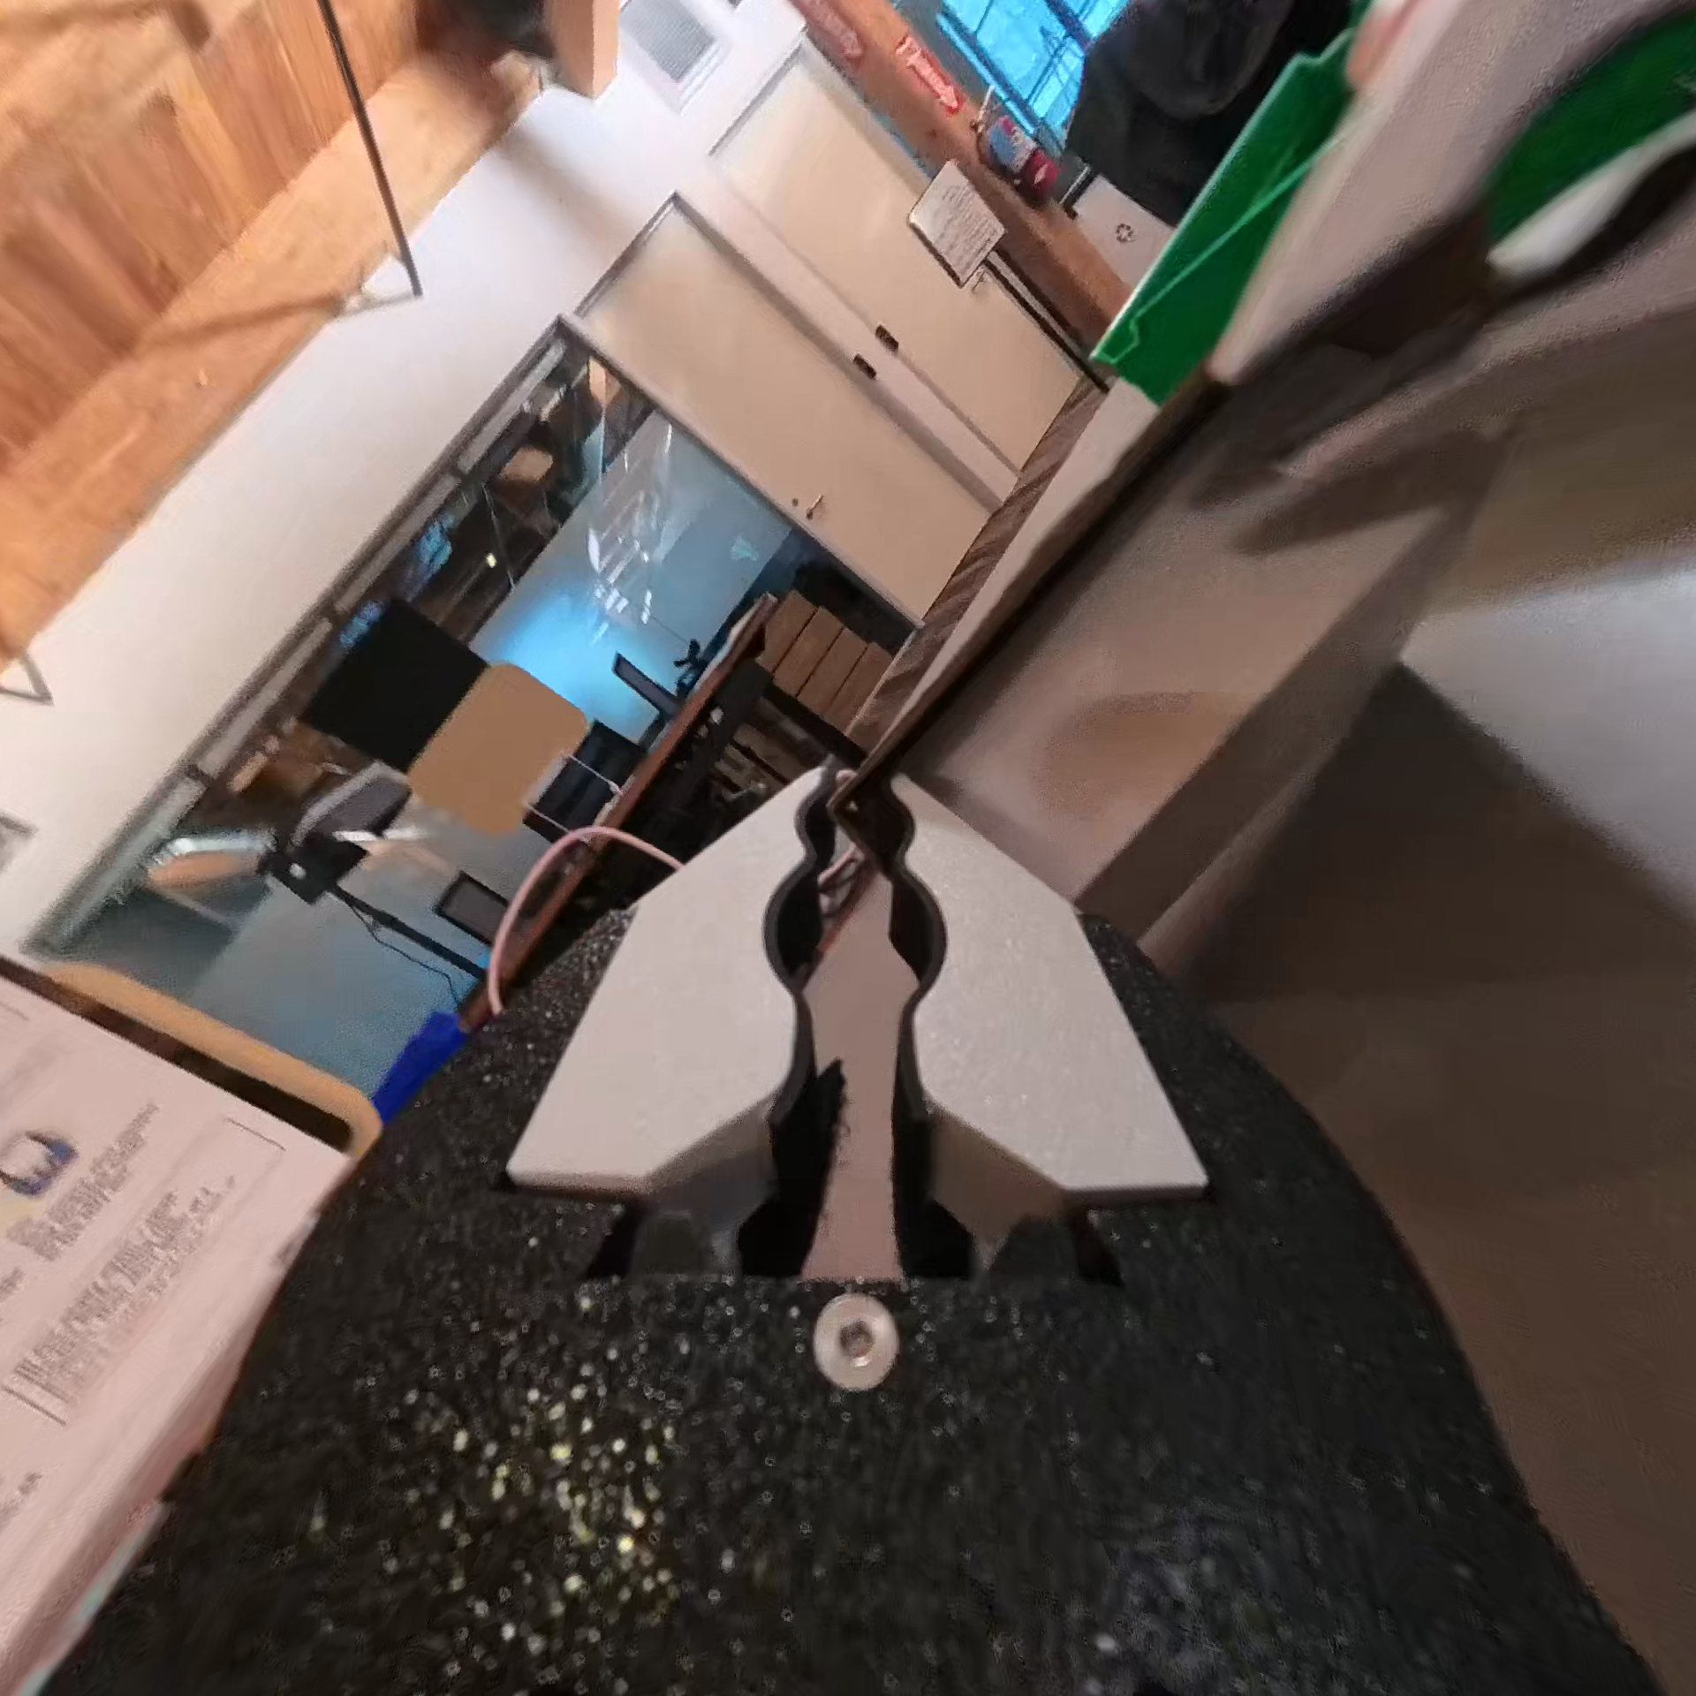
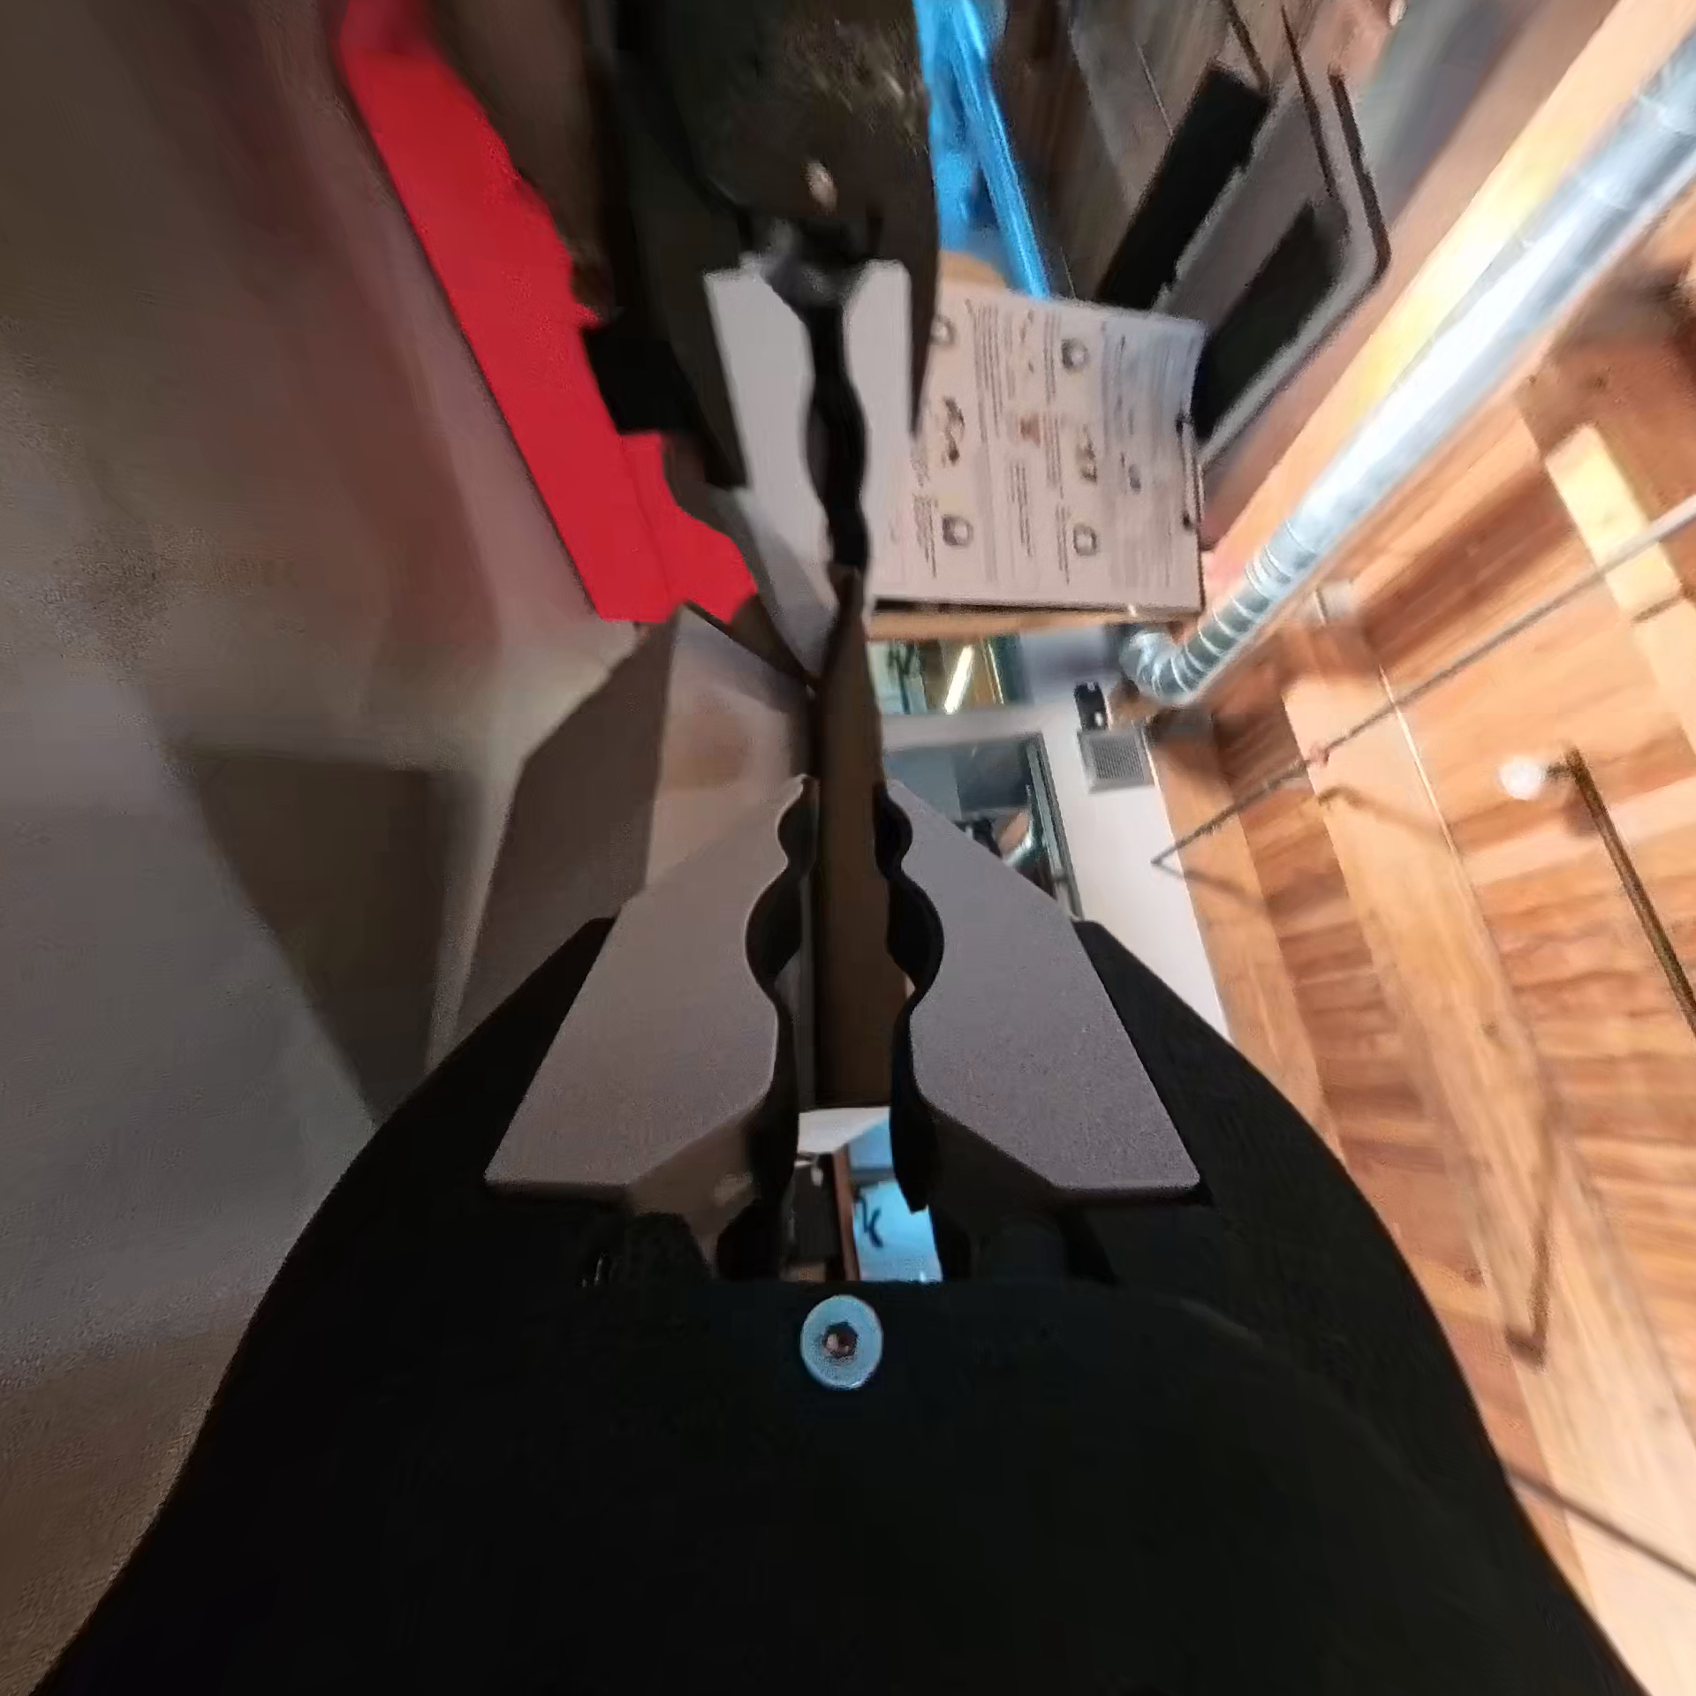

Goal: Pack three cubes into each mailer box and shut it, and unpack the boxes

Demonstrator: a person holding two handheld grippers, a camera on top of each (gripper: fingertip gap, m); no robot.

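Both views are tilted and blurred. My left gripper (image 1: 849,808) is shut on the thin edge of a cardboard flap (image 1: 927,725) of the pale mailer box (image 1: 1239,642), which fills the right of the left wrist view. My right gripper (image 2: 849,808) is shut on the same kind of brown cardboard panel (image 2: 849,918), seen edge-on between its pads, with the box's body (image 2: 596,826) to its left. The left gripper (image 2: 840,560) shows farther along that panel in the right wrist view, also closed on it. No cubes are visible.
A green object (image 1: 1221,239) lies beyond the box at the upper right. A red object (image 2: 514,321) lies beyond the box at the upper left. A printed sheet on a board (image 2: 1055,459) stands behind. A printed white carton (image 1: 119,1285) is close at the lower left. Left tips to right tips: about 9 cm.
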